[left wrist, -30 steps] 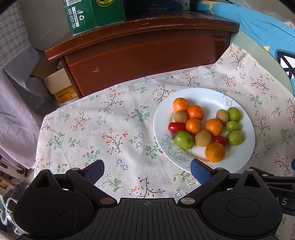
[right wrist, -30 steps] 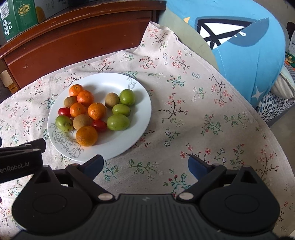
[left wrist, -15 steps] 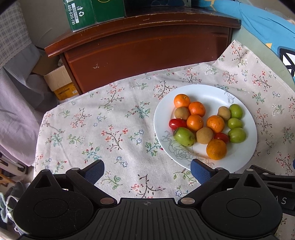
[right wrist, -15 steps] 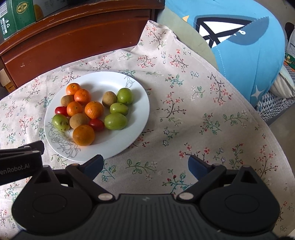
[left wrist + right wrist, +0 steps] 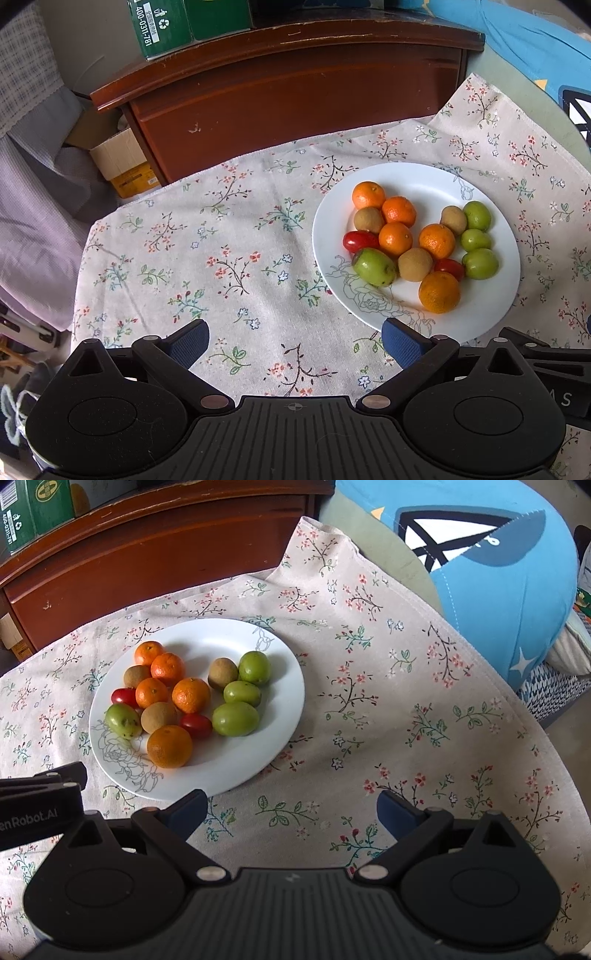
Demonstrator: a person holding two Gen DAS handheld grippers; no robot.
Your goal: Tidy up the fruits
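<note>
Change: both views drifted slightly; fruit unmoved on plate.
Left gripper (image 5: 295, 341): jaws spread wide, nothing held, over floral cloth (image 5: 229, 258).
Right gripper (image 5: 291, 810): jaws wide apart, nothing held (left tool visible at its left).
Plate (image 5: 280, 716): ahead-left of right gripper, ahead-right of left gripper.
Fruit: mandarins (image 5: 191, 695), kiwis (image 5: 222, 672), green fruits (image 5: 235, 718), cherry tomatoes (image 5: 195, 725), clustered and touching.

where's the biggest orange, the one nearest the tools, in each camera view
Left wrist: the biggest orange sits right of centre, at the near edge of the fruit pile.
Right wrist: it sits left of centre, again nearest the camera.
Shared landmark: the rose drawing on the white plate, just left of it.
</note>
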